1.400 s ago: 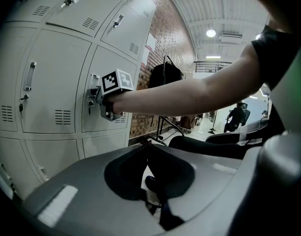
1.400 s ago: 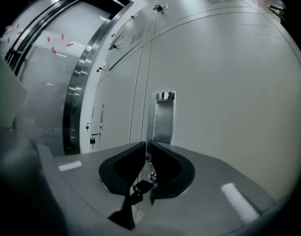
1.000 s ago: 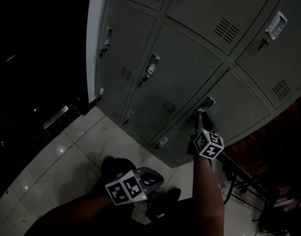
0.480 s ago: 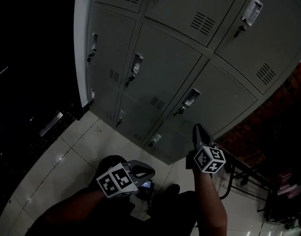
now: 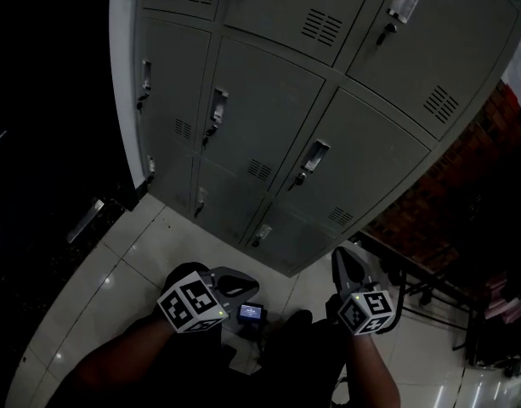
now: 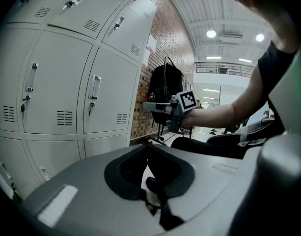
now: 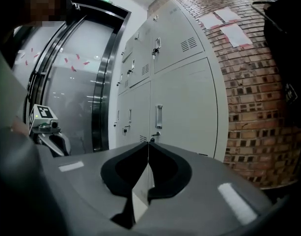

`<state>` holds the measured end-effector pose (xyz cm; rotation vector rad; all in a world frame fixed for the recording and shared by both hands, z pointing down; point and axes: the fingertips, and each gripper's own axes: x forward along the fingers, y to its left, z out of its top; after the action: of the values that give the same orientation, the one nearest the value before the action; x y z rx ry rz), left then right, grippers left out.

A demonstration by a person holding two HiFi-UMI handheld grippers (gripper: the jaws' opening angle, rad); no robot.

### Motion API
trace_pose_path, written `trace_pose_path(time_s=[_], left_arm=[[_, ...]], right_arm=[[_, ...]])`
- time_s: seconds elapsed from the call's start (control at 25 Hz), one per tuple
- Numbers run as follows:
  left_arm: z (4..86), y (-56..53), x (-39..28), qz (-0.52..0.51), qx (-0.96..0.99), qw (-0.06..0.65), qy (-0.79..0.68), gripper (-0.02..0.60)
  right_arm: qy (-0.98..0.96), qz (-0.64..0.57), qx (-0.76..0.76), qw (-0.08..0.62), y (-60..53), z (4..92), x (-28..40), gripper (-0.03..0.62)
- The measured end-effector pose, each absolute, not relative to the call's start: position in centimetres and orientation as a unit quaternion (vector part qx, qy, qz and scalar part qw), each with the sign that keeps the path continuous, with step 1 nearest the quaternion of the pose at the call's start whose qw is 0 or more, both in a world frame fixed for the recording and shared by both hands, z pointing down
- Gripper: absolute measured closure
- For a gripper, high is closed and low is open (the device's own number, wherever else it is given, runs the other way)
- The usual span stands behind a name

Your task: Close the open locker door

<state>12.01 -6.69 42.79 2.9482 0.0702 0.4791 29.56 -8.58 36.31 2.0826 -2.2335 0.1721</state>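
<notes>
The grey locker bank [image 5: 268,117] fills the top of the head view, and every door in sight lies flush and shut. The door with the slanted silver handle [image 5: 314,155] sits level with its neighbours. My right gripper [image 5: 339,255] hangs low at the right, well back from that handle, its jaws shut on nothing. In the right gripper view its tips [image 7: 148,142] meet in front of the lockers [image 7: 179,97]. My left gripper [image 5: 247,280] stays low at the left over the floor, shut and empty. The left gripper view shows my left gripper [image 6: 148,143] and my right gripper [image 6: 146,106] beyond it.
Pale floor tiles [image 5: 116,270] run along the locker base. A brick wall [image 5: 464,185] and a dark chair frame [image 5: 413,287] stand at the right, with a black backpack [image 6: 165,82] hanging there. A dark glass door [image 7: 76,82] lies left of the lockers. A small lit screen [image 5: 252,312] glows between the grippers.
My right gripper has drawn down and back from the locker handle, and its jaws have come together. The left gripper has dropped slightly. The lockers have slid up and left in view.
</notes>
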Motion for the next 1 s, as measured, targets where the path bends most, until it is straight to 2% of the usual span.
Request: trace_pose_path(time_s=[0.56,0.8,1.0], left_arm=[[42.7,-6.7,11.8,0.16,0.984,0.076,0.022,0.569],[42.7,-6.6,11.8,0.162,0.984,0.073,0.022,0.569],[42.6,-6.5,11.7,0.167,0.983,0.071,0.022,0.569]], right_arm=[[-0.752,0.098,0.647,0.083,-0.8,41.1,27.0,0.591],[-0.771,0.117,0.625,0.043,-0.6,40.9,26.1,0.591],[-0.787,0.111,0.605,0.045,-0.4,40.7,25.0,0.592]])
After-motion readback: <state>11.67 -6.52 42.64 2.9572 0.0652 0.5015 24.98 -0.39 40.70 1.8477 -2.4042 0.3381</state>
